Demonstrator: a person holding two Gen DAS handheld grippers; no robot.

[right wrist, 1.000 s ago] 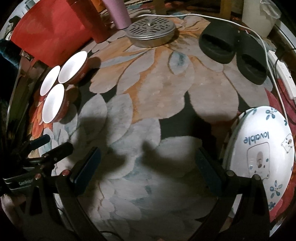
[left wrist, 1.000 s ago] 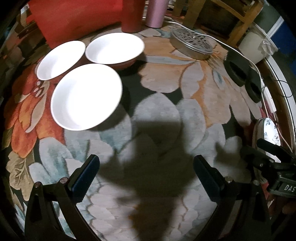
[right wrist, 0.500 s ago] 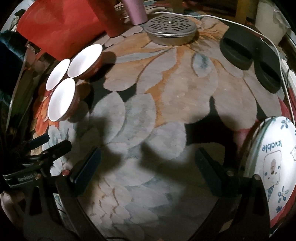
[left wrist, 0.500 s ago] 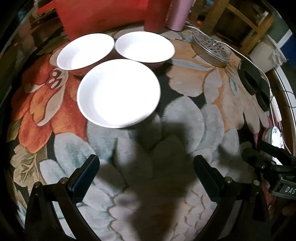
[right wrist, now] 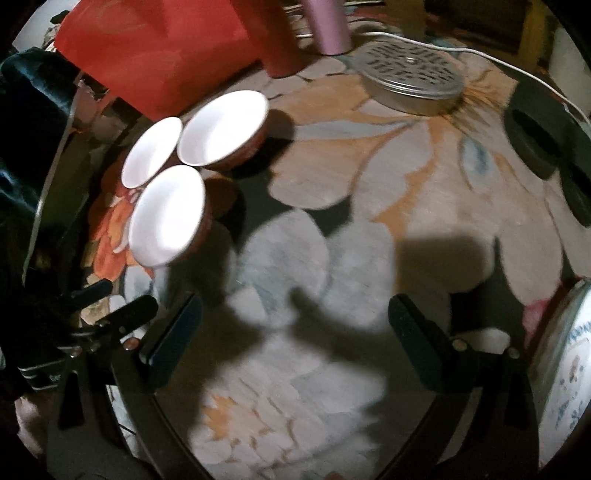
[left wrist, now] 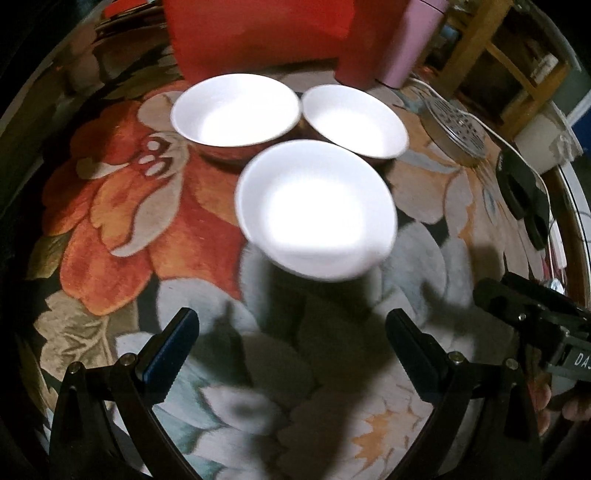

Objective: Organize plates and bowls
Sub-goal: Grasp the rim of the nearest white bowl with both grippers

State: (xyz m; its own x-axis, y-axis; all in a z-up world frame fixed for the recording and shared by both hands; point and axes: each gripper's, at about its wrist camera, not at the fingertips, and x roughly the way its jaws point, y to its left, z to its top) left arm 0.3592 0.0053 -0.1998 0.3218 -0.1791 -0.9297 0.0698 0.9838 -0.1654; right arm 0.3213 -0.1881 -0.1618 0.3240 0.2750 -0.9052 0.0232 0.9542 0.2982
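Observation:
Three bowls, white inside and red outside, stand close together on a flowered cloth. In the left wrist view the nearest bowl (left wrist: 316, 210) is just ahead of my open left gripper (left wrist: 291, 347), with the other two bowls (left wrist: 236, 109) (left wrist: 354, 120) behind it. The right wrist view has the same bowl cluster (right wrist: 168, 214) at the left, well apart from my open right gripper (right wrist: 293, 332), which holds nothing. A white printed plate (right wrist: 565, 369) lies at the right edge of that view. The other gripper (left wrist: 535, 325) shows at the right of the left wrist view.
A red box (left wrist: 255, 33), a red cylinder (right wrist: 275, 40) and a pink cup (right wrist: 328, 26) stand behind the bowls. A perforated metal lid (right wrist: 413, 74), a white cable (right wrist: 480, 55) and two black rings (right wrist: 535, 140) lie at the back right.
Both grippers have swung left toward the bowls, which now sit nearer the middle and larger in the left wrist view. The printed plate has slid to the right edge. Both grippers stay open.

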